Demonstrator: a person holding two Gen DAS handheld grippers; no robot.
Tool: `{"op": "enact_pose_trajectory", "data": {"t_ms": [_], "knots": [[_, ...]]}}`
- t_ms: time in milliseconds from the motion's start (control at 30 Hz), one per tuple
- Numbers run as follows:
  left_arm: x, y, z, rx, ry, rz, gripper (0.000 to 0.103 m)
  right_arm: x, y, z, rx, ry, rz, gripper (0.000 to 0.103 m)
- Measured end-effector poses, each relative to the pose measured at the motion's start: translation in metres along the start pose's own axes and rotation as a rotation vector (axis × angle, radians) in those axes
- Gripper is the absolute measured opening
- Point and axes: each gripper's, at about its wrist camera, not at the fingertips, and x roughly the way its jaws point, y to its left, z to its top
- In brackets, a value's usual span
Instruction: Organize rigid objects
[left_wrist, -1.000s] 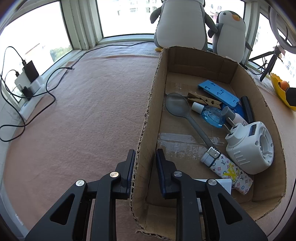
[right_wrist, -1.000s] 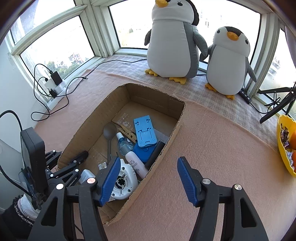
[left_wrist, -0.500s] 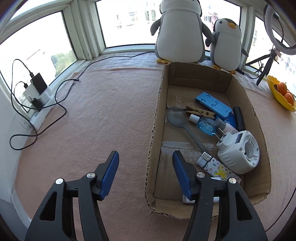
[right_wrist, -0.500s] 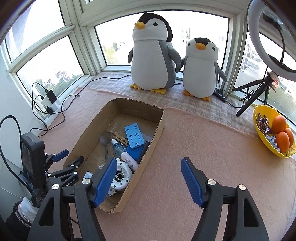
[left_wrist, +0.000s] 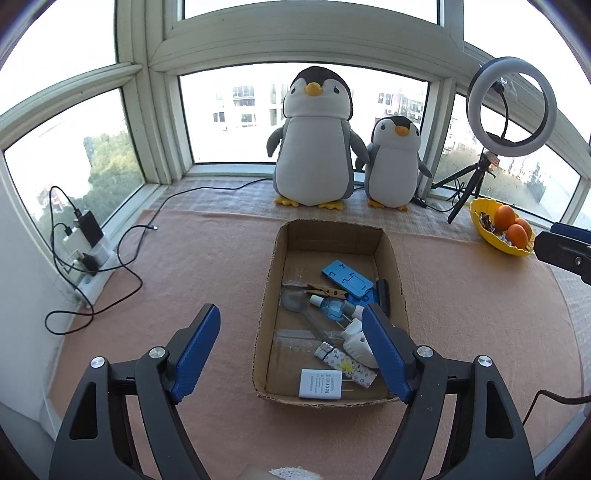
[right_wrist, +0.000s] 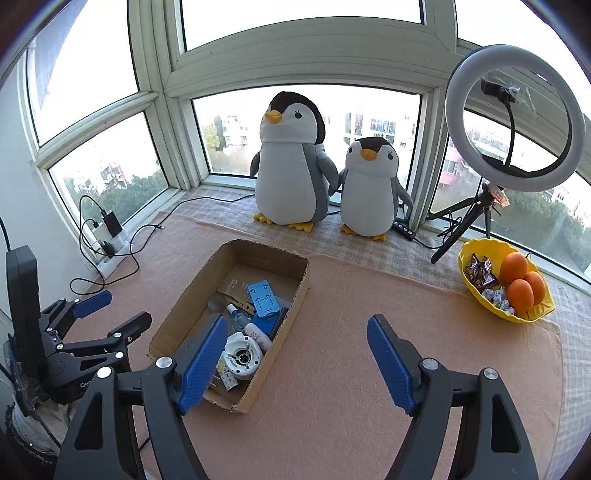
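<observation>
Left wrist view shows the left gripper (left_wrist: 291, 347) with its jaws opening, nothing between them, above the pink table (left_wrist: 207, 266). The cardboard box (left_wrist: 269, 291) lies at 12 o'clock from it and holds the charger (left_wrist: 320, 384), spoon (left_wrist: 295, 301), blue stand (left_wrist: 345, 277) and other rigid objects. The right gripper (right_wrist: 297, 360) is also opening and empty, the box at its 10 o'clock. The sorting seems finished; the next move probably needs only checking that nothing is outside.

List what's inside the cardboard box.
Inside the cardboard box: blue stand, clothespin, spoon, blue bottle, white charger, patterned case. The left gripper's finger partly covers the white round device.
</observation>
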Motion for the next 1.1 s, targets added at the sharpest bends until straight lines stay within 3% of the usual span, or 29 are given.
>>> {"op": "enact_pose_trajectory", "data": {"t_ms": [267, 567, 1100], "knots": [[-0.023, -0.010, -0.002, 0.006, -0.017, 0.012, 0.082, -0.022, -0.003, -0.022, 0.025, -0.052, -0.093, 0.082], [-0.035, -0.022, -0.006, 0.021, -0.028, -0.001, 0.082, -0.032, -0.007, -0.043, 0.076, -0.068, -0.109, 0.082], [-0.036, -0.027, -0.010, 0.022, -0.017, -0.012, 0.082, -0.027, -0.012, -0.050, 0.105, -0.036, -0.096, 0.083]]}}
